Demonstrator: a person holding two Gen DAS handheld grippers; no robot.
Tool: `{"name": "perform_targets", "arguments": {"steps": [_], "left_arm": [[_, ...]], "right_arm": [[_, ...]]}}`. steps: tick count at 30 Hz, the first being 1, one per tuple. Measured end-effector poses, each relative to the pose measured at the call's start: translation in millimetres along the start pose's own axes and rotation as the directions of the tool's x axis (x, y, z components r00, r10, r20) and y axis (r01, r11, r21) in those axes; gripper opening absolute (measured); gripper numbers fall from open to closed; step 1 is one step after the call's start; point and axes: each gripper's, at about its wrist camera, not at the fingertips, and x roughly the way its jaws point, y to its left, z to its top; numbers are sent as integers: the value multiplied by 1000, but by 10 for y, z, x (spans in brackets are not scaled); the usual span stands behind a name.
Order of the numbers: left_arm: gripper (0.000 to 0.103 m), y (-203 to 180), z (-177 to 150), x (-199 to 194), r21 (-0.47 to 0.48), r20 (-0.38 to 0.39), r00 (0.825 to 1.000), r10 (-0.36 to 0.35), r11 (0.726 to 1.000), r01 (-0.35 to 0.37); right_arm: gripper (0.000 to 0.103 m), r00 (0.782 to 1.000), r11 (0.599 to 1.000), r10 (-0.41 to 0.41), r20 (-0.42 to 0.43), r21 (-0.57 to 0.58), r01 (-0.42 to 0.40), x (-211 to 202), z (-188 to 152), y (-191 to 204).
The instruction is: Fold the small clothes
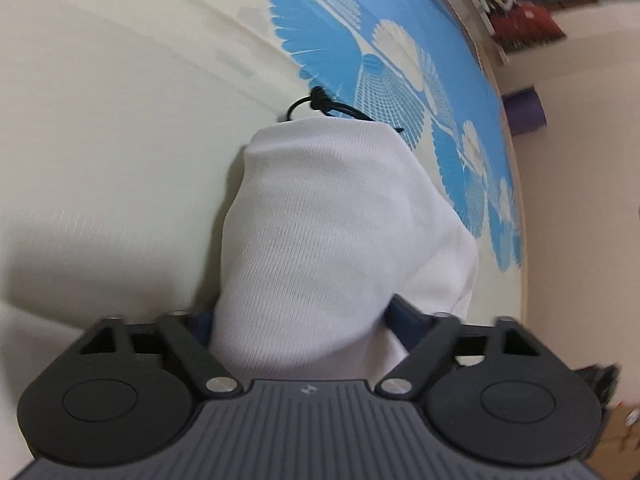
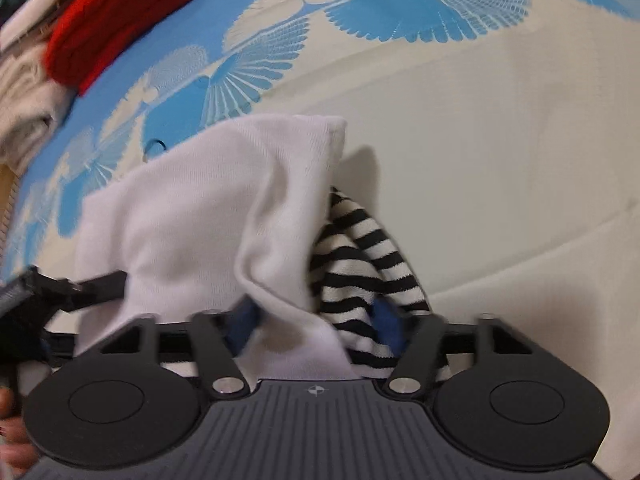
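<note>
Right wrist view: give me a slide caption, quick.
Right gripper pinching white cloth and striped fabric above the blue-patterned sheet.

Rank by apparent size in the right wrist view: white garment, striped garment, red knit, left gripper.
1. white garment, by far the largest, though nearest the camera.
2. red knit, cut off by the frame edge.
3. striped garment, partly hidden; close to the knit, so unsure.
4. left gripper, mostly out of frame.
</note>
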Motion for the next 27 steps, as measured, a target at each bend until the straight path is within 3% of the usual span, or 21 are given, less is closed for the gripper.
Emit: {"name": "perform_targets", "arguments": {"steps": [3,6,10,14,16,19,20,22,24,27], "left_arm": [[51,-82,28,-114,39,19,1000,5,999,-5],[46,-290,58,-349,162,111,994,21,986,-38],[46,-418,118,-638,248,246,969,5,966,-68],[55,-436,182,-792,304,337,942,16,944,-124],[68,-441,186,-814,296,379,923,67,936,-190],[68,-436,135,-855,279,439,881,173,906,-317],[68,-450,117,-887,286,455,872,178,899,-333],[68,-447,88,-984,307,462,873,154,896,-321],[68,-461,44,-1041,347,443,888,120,891,-294],[68,-492,-98,-1038,434,373,923,97,861,-266]], "right_arm": [[20,999,999,23,28,-33,-22,-41,-3,80],[14,995,999,46,84,-32,-43,-108,24,136],[10,965,989,143,221,7,-148,-260,112,178],[10,930,985,173,325,-52,-165,-304,138,413],[10,925,988,157,347,-61,-145,-251,151,517],[10,934,993,105,341,-85,-80,-117,190,662],[10,939,994,84,334,-88,-57,-70,207,689],[10,946,996,47,322,-91,-18,36,240,729],[10,944,993,2,329,-113,37,84,230,791],[10,948,993,-34,317,-95,67,117,211,792]]}}
